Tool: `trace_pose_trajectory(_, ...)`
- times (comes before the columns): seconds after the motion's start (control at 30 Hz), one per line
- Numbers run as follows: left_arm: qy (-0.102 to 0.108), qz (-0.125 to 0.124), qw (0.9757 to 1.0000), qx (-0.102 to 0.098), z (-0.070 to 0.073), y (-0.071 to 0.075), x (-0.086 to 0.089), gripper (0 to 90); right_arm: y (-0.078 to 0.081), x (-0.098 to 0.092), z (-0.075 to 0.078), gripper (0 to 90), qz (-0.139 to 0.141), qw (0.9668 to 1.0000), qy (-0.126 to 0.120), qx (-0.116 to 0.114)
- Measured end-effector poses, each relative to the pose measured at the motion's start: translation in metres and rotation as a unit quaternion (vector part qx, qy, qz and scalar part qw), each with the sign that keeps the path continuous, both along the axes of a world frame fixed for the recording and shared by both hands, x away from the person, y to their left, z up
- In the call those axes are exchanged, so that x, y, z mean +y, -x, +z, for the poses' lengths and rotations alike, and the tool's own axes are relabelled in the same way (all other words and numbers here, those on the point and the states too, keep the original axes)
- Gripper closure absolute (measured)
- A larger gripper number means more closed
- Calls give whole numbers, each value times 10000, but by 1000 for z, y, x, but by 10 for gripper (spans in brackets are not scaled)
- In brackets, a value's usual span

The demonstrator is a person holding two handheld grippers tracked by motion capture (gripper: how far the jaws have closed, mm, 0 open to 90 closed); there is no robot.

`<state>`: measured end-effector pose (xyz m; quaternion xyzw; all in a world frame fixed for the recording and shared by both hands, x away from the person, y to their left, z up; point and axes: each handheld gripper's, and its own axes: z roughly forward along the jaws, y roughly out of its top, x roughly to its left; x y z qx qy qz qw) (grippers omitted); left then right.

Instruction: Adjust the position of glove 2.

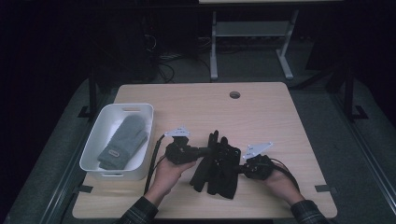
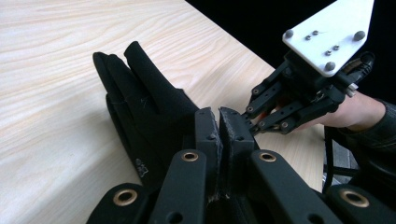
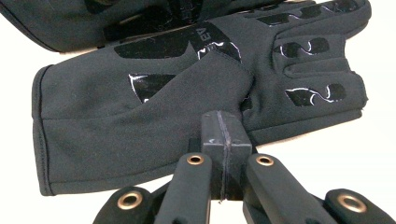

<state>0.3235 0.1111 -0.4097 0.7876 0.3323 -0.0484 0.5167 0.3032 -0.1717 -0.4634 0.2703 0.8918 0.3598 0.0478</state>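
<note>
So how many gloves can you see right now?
3: two black gloves lying together mid-table between the grippers, and one grey mitten in the white bin at left. More could be hidden beneath it.

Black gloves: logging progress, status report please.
Left gripper and right gripper shut, pinching the black gloves from either side. Gloves on table. Grey mitten in white bin, clear.

A lab-like recording room: a bare wooden table [image 1: 261, 112] centre frame, black surrounds, cables [image 1: 163, 65] (top centre) and another bench's metal legs [image 1: 214, 46] behind.
</note>
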Motion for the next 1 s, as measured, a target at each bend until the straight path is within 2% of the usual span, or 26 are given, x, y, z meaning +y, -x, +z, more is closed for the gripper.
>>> trace_pose_trajectory(0.27,-5,1,10000,-45,0,-5,-8,864,-4,12,0,900,97,9999,-25,-5)
trace_pose_trajectory(0.43,-127,9,9998,-126,-1,-6,-13,864,-7,18,0,900,151,9999,15,-46)
trace_pose_trajectory(0.7,-214,-115,9996,-116,-6,-6,-29,863,-7,25,0,900,199,9998,-4,-47)
trace_pose_trajectory(0.97,-120,-244,9996,-37,-12,-8,-42,846,-8,22,0,900,177,9998,-15,-30)
trace_pose_trajectory(1.0,-82,-286,9996,-14,-13,-8,-43,820,-8,22,0,900,172,9998,-16,-29)
